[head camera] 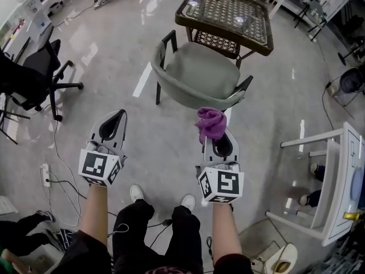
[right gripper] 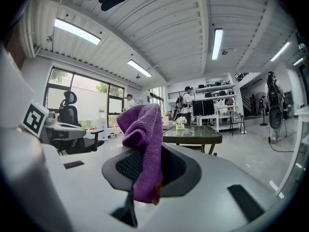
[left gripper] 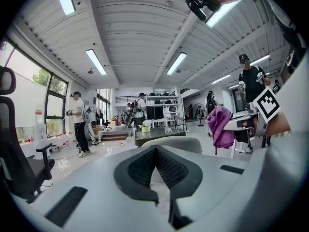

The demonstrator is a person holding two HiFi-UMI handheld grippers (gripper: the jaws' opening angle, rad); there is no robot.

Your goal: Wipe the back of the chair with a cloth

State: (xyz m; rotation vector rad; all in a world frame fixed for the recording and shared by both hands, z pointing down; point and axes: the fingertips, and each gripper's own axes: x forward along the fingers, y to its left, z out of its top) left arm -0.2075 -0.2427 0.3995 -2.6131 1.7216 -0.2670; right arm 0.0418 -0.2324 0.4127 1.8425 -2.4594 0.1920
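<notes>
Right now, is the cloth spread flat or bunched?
Bunched: the purple cloth hangs crumpled from the right tool, pinched between its jaws.

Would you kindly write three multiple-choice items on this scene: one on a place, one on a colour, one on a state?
1. Where is the chair relative to the wicker table?
A. Against its near side
B. On top of it
C. Beyond its far side

2. What colour is the cloth?
A. Yellow
B. Purple
C. White

3. How is the left gripper?
A. Shut on the cloth
B. Shut, nothing between its jaws
C. Wide open around a chair leg

Answers: 1 A, the chair sits between the person and the table. 2 B, purple in every view. 3 B, its tips meet empty; the right gripper has the cloth.
</notes>
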